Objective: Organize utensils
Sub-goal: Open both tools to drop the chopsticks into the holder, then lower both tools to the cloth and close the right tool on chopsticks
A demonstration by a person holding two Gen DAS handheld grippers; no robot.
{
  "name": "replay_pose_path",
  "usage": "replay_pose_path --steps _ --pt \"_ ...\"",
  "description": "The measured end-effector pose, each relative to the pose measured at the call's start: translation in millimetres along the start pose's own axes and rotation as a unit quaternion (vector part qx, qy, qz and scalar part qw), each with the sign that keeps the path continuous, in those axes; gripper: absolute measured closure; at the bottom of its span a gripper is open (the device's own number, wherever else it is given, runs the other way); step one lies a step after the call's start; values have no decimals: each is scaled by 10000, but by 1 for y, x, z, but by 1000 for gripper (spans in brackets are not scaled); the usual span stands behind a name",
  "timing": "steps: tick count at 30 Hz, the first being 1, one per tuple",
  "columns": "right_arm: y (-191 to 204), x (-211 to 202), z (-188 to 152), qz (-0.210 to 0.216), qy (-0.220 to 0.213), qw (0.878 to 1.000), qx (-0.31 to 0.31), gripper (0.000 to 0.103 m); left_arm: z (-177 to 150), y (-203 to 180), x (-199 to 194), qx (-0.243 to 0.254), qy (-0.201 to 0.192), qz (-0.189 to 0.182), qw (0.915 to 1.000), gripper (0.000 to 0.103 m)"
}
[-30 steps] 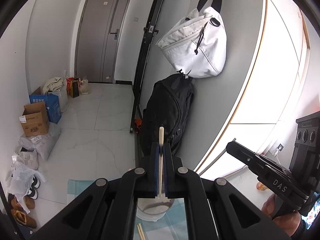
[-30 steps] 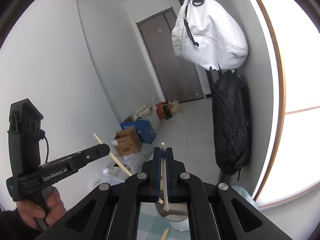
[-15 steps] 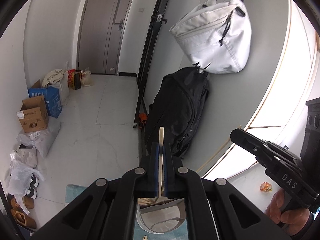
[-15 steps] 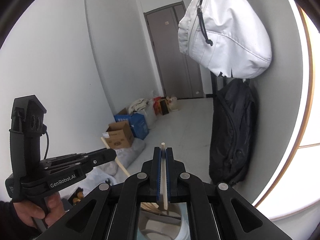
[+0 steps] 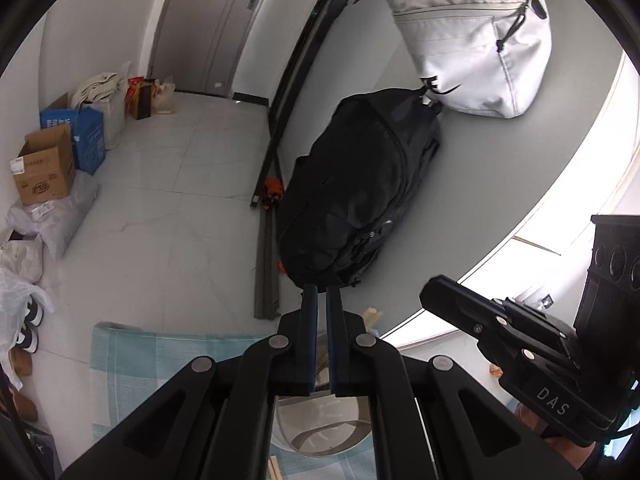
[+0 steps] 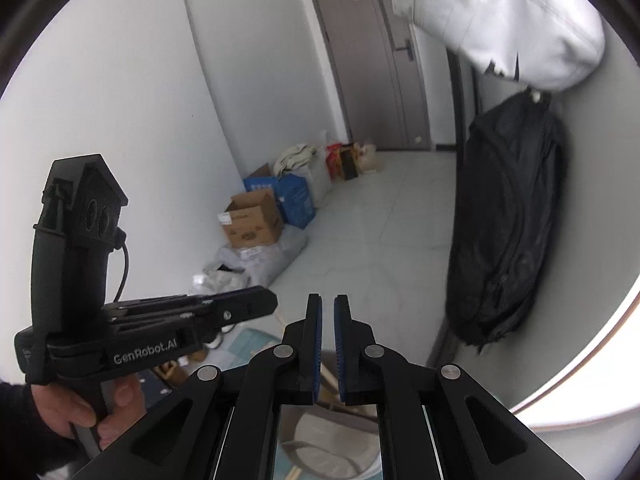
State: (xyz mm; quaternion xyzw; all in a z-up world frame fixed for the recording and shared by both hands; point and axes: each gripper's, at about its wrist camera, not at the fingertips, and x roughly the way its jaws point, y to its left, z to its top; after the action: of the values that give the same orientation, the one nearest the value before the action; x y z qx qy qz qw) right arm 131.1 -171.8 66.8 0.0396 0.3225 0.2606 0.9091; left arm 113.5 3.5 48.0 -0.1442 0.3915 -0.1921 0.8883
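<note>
My left gripper (image 5: 322,294) is shut, and no chopstick shows past its fingertips. A white cup (image 5: 316,438) stands just below it on a teal checked cloth (image 5: 160,360). A wooden chopstick end (image 5: 370,315) pokes up beside the right finger. My right gripper (image 6: 328,300) hovers over the same cup (image 6: 312,428); its jaws are opening, with nothing between the pads. Pale chopsticks (image 6: 329,378) lean in the cup under it. The two grippers sit close together: the left gripper (image 6: 274,304) shows in the right wrist view and the right gripper (image 5: 426,288) in the left wrist view.
A black backpack (image 5: 352,200) and a white bag (image 5: 476,40) hang on the grey wall ahead. Cardboard and blue boxes (image 5: 44,168), plastic bags and shoes lie along the left wall of the tiled floor. A hand (image 6: 72,408) grips the left tool.
Both grippers came down toward the cup. The chopsticks that stuck up between each pair of fingers are gone from the fingertips. The right jaws have parted slightly.
</note>
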Motion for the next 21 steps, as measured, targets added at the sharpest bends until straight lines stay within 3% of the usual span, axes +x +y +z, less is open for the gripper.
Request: replay_pose_path --steps 2,3,5,8,12,21 --pt "-5 3 -4 166 36 9997 191 96 1 -1 -1 65 82 -46 9999 91" --pt "-8 3 -6 171 36 9994 282 94 1 -1 -3 75 102 -51 9999 79" --pt "-11 0 -9 219 14 9988 435 93 2 0 -10 62 -40 27 10000 66" --pt "-16 -8 -11 233 -64 9977 630 90 3 2 -18 43 -211 165 9996 62" --pt "-17 -21 -14 148 -242 9961 830 68 2 3 -29 -18 -361 340 9988 54" --pt "0 -50 -17 151 -574 9952 777 44 -5 1 -52 125 -602 890 9941 48"
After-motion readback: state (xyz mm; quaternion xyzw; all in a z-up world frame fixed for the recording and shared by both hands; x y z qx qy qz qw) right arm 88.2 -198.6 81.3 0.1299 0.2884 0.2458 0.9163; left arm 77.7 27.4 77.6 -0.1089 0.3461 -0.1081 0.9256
